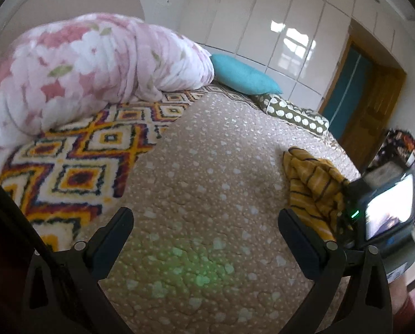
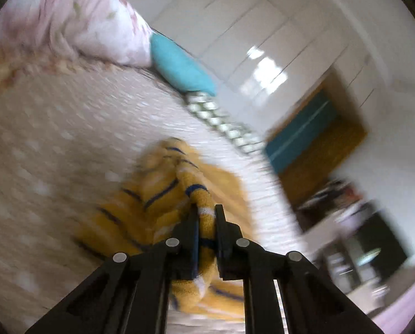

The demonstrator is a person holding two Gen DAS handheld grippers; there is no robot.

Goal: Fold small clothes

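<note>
A small yellow garment (image 2: 157, 197) with dark blue stripes lies crumpled on the beige dotted bedspread (image 2: 68, 144). My right gripper (image 2: 206, 208) is shut on a bunched edge of it, the cloth pinched between the two black fingers; this view is blurred. In the left wrist view the same yellow garment (image 1: 310, 183) lies at the right, with the right gripper's body and screen (image 1: 385, 208) against it. My left gripper (image 1: 206, 217) hovers open over bare bedspread (image 1: 207, 167), nothing between its fingers, left of the garment.
A pink floral duvet (image 1: 82, 69) is heaped at the head of the bed on a diamond-patterned blanket (image 1: 76, 167). A teal pillow (image 1: 241, 75) and a dotted olive cushion (image 1: 293, 114) lie along the far edge. White wardrobe doors (image 1: 277, 27) and a wooden doorway (image 1: 368, 103) stand behind.
</note>
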